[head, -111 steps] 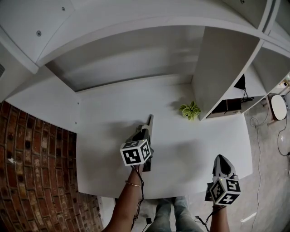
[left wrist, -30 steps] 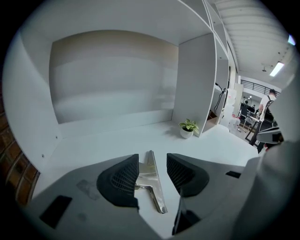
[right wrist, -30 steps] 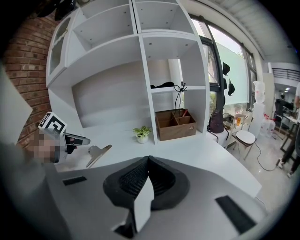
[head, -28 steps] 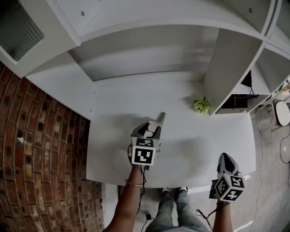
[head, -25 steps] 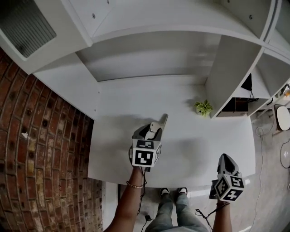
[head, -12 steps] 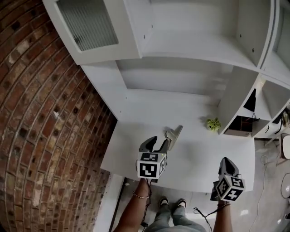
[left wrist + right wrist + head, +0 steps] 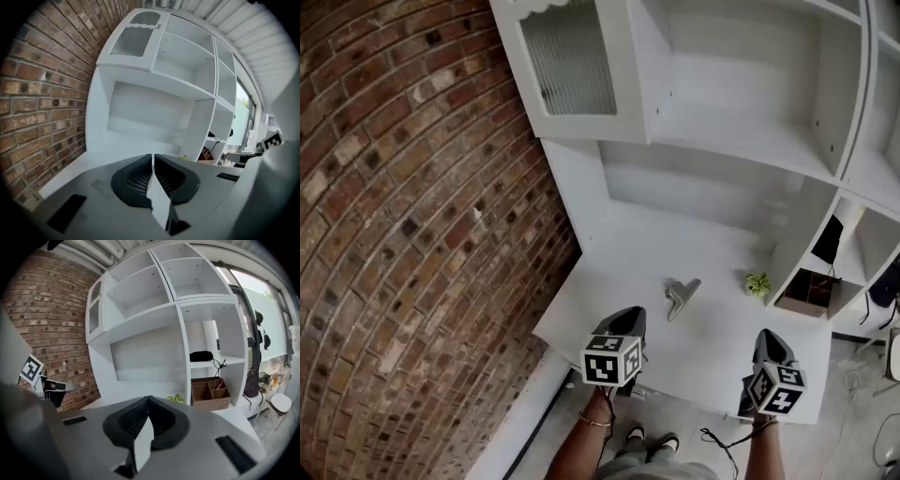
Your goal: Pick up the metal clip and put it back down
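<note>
Apparently done: metal clip [image 7: 682, 297] lies freed on desk [image 7: 609, 267]; left gripper [image 7: 624, 319] just closing, empty; right gripper [image 7: 766, 339] jaws together, empty.

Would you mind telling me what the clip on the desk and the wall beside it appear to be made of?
The clip looks like bare metal: dull grey with a faint sheen. The wall looks like rough red-brown brick with pale mortar joints.
</note>
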Motion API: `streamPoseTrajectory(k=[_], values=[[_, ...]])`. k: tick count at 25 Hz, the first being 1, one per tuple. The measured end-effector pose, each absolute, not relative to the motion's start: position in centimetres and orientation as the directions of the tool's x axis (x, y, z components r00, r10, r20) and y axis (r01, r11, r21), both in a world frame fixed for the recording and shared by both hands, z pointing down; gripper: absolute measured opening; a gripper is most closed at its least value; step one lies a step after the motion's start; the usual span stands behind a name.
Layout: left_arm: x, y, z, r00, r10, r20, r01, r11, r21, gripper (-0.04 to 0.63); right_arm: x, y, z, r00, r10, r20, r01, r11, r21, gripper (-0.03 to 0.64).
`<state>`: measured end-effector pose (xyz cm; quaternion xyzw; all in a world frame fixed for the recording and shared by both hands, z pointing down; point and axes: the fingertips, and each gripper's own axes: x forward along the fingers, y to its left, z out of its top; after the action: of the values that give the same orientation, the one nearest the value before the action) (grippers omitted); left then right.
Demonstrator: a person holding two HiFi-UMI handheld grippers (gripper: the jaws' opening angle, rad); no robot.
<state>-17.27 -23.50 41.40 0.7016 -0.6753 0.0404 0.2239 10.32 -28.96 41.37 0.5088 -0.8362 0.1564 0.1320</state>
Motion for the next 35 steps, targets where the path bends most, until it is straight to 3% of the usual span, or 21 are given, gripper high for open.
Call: streamPoseTrajectory(k=[17, 35], values=[[-19.3, -21.5, 39.2, -0.014, -0.966, 0.259, -0.970, 0.076, 0.230, 0.011, 10.1, -29.6, 37.1, -0.461, -0.839, 0.288, -0.886, 0.454, -0.097, 0.002], [-20.9, -22.3, 39.4, -0.002, -0.969, 0.247, -0.951, 0.078, 0.298, 0.011, 10.2, -28.8, 37.5, -0.449, -0.833, 0.322, -0.892, 0.437, -0.114, 0.002]])
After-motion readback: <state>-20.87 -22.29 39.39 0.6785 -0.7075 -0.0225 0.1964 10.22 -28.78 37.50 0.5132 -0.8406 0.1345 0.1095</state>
